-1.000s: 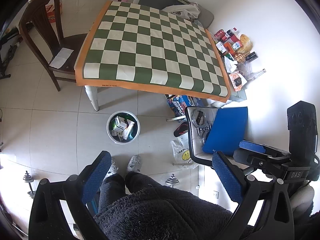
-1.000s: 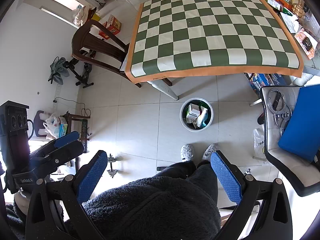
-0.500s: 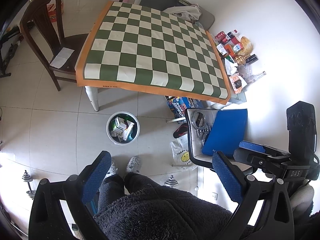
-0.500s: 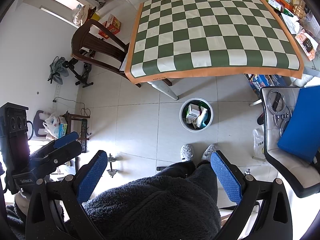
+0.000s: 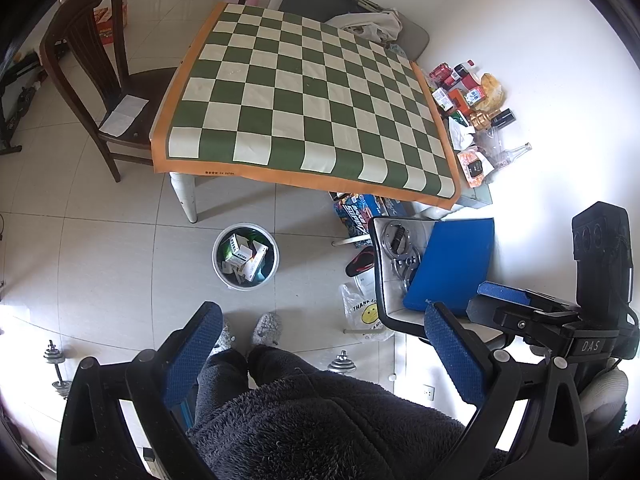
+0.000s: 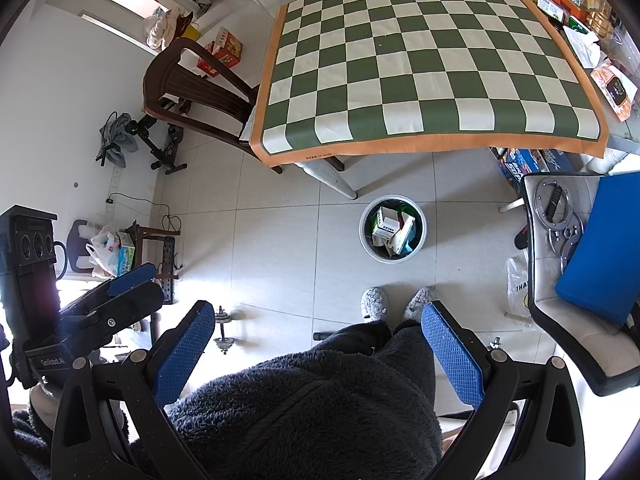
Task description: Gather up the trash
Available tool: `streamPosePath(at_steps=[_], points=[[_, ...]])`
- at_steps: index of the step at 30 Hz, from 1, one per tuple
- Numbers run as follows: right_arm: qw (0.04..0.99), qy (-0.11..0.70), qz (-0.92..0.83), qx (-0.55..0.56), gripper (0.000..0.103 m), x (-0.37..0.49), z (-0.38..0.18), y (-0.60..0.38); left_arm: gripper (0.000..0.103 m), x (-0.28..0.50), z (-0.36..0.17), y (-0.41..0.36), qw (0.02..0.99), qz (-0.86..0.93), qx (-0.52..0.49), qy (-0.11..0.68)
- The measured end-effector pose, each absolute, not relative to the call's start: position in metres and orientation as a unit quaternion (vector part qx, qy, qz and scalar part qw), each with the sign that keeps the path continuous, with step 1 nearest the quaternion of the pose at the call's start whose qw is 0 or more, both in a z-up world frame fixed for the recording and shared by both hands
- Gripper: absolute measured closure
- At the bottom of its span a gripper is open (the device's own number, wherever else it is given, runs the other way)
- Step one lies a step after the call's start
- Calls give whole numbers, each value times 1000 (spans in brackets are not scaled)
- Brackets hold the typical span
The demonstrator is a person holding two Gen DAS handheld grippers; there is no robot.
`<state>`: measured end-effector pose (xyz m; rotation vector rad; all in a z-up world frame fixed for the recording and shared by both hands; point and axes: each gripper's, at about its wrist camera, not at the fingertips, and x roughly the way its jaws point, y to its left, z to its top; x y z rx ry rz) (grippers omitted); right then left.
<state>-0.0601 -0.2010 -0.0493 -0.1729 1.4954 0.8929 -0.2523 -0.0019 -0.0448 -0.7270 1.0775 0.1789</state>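
Note:
A white round bin [image 5: 245, 256] [image 6: 393, 229] stands on the tiled floor in front of the table, with cartons and wrappers inside it. Behind it is the table under a green and white checked cloth [image 5: 304, 100] [image 6: 424, 60]. Both grippers are held high over the person's dark fleece lap, far above the bin. My left gripper [image 5: 322, 352] is open with nothing between its blue pads. My right gripper [image 6: 320, 348] is open too and holds nothing. Each gripper shows at the edge of the other's view.
Packets, boxes and a bottle [image 5: 472, 112] lie by the wall right of the table. A dark wooden chair [image 5: 100, 92] stands at the left. A white chair with a blue cushion [image 5: 452, 264], a plastic bag [image 5: 364, 312] and dumbbells [image 5: 56, 360] lie near the person's feet.
The view has shifted very slightly; the table and bin sit almost where they were. Both grippers stay open and hold nothing.

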Motion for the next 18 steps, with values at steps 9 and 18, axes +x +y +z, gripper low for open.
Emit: streamPosePath(at_steps=[9,18], points=[[641,656,392,-76,0,-60,-49,-201,0,-252,-45,-4,792,83,-339,500],[640,656,392,-77,0,-59,-49,-201,0,-251,-43,-6,793,84,-339,498]])
